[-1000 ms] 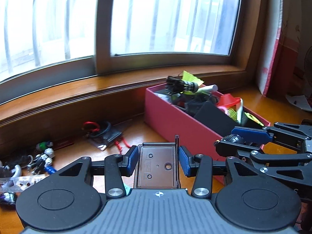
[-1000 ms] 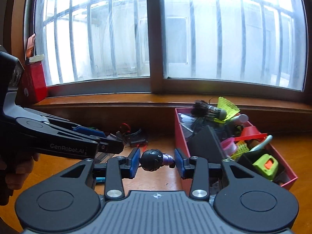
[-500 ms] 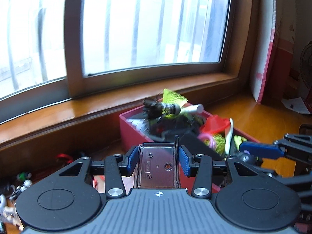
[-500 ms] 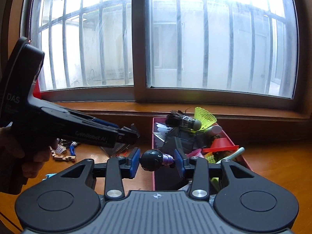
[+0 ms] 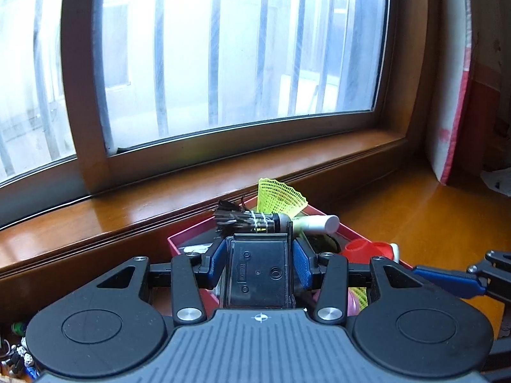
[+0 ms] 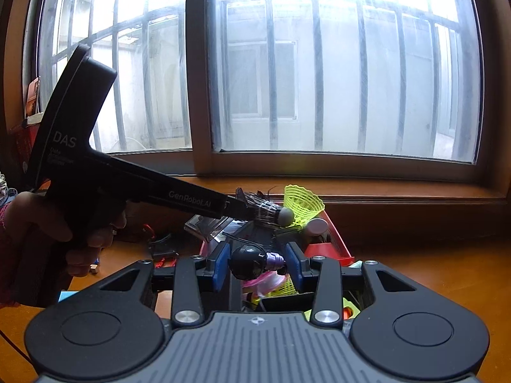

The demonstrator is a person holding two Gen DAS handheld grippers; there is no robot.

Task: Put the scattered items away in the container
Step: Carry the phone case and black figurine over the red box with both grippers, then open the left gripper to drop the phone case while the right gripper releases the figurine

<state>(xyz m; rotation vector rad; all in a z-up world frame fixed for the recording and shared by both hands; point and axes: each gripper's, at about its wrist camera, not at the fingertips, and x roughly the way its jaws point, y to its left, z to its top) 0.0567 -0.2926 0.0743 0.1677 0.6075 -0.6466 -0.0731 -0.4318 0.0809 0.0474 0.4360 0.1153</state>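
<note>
Two hand-held tools are hovering over a red rectangular cardboard box (image 5: 188, 239) that is sitting at the far edge of the wooden table (image 5: 431, 210), just below the windowsill. The left tool (image 5: 259, 266) is gripping a clear, smoke-tinted plastic case (image 5: 257, 274), its blue pads (image 5: 301, 266) pressing the case's two sides and holding it flat and level above the box's near-left part. The right tool (image 6: 257, 263) is clamping a small black ball-headed part with a purple metal stem (image 6: 252, 260); the ball is sitting against the left pad and the stem is reaching toward the right one, above the box's middle.

The box is already crowded: a black feather shuttlecock (image 6: 265, 210), a yellow mesh shuttlecock (image 6: 301, 202), a white tube (image 5: 322, 221) and a red plastic funnel (image 5: 367, 250) are piled near its far end. A person's hand (image 6: 48, 223) is holding the left tool's handle.

Doing this step well likely means lowering each piece into a gap before letting go, since a drop from this height onto the heap could send the round part rolling out over the rim. The flat case would probably settle best if slid in edgewise along the near wall. More small items (image 5: 19, 357) are lying on the table at far left, so the tidying is not yet finished.
</note>
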